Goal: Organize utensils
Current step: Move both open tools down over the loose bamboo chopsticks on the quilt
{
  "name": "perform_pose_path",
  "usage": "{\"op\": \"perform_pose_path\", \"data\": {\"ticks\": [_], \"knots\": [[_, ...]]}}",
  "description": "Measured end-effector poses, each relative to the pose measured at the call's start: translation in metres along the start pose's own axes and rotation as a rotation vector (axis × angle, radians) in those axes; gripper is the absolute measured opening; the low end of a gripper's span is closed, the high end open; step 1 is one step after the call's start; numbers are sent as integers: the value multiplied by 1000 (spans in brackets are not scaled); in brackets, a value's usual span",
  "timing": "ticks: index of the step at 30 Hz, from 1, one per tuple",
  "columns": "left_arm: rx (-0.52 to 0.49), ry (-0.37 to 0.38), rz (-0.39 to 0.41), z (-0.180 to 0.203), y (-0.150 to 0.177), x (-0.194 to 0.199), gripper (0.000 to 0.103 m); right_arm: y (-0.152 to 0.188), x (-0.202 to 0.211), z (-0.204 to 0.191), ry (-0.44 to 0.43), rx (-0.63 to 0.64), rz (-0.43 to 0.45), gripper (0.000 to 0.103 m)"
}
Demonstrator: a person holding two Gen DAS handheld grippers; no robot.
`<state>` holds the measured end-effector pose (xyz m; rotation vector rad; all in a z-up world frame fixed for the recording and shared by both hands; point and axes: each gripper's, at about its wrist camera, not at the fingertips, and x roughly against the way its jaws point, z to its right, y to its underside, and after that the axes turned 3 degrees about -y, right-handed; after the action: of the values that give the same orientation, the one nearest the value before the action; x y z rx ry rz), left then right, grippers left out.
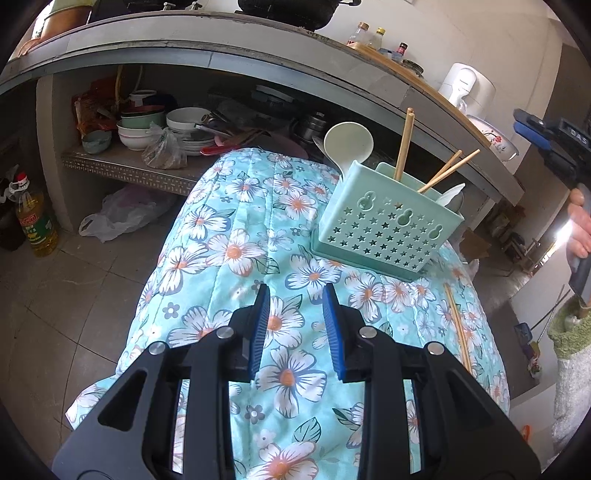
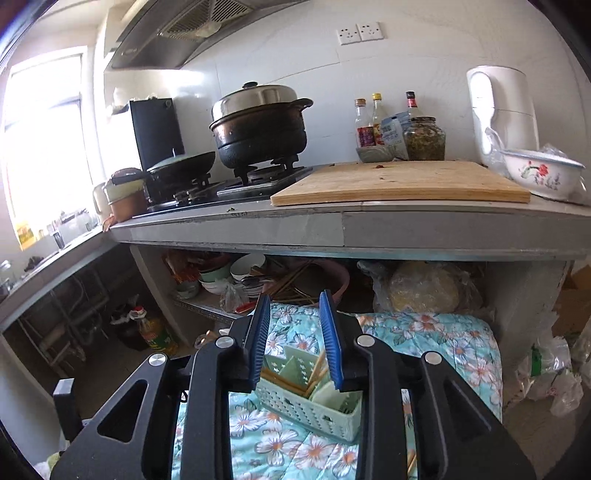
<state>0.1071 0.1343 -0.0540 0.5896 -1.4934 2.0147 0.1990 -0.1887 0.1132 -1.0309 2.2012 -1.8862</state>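
A grey concrete counter (image 2: 406, 229) runs under white walls (image 2: 295, 55), carrying a gas stove (image 2: 236, 184) and wooden cutting board (image 2: 399, 184) — a bright window (image 2: 40, 140) at nine o'clock, range hood (image 2: 177, 33) above, grey tiled floor (image 1: 66, 295) below.

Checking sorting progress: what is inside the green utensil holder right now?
The utensil holder holds upright wooden chopsticks, a pale rice paddle and a white spoon. Their lower ends and anything lying at the bottom are hidden by the walls.

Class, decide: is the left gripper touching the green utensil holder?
Apart. The left wrist view shows the left gripper with open jaws over bare floral cloth, well short of the green utensil holder.
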Motion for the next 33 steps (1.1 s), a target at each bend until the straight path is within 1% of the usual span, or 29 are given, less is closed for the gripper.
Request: {"op": "perform_pose_path", "data": {"ticks": [3, 5, 7, 8, 13, 15, 18, 21, 23, 30, 33], "knots": [[-19, 13, -20, 8, 2, -7, 28, 24, 27, 23, 25, -65, -18, 29], [-34, 25, -38, 14, 5, -12, 28, 48, 39, 42, 56, -121, -56, 29], [-55, 39, -56, 23, 8, -17, 28, 79, 43, 64, 75, -193, -122, 29], [-65, 48, -64, 28, 9, -19, 28, 96, 43, 74, 85, -234, -156, 29], [-110, 91, -113, 52, 18, -32, 28, 191, 28, 121, 75, -463, -361, 29], [-126, 107, -140, 61, 22, -38, 28, 227, 22, 133, 63, -555, -419, 28], [-153, 129, -175, 75, 28, -46, 28, 261, 17, 147, 45, -643, -456, 25], [-175, 145, -206, 88, 31, -54, 28, 275, 15, 153, 21, -681, -456, 21], [-185, 154, -228, 97, 34, -59, 28, 279, 13, 156, -5, -689, -449, 18], [-209, 201, -296, 128, 41, -77, 28, 282, 3, 163, -77, -700, -446, 11], [-229, 208, -314, 141, 43, -85, 28, 283, 1, 166, -106, -711, -436, 8]]}}
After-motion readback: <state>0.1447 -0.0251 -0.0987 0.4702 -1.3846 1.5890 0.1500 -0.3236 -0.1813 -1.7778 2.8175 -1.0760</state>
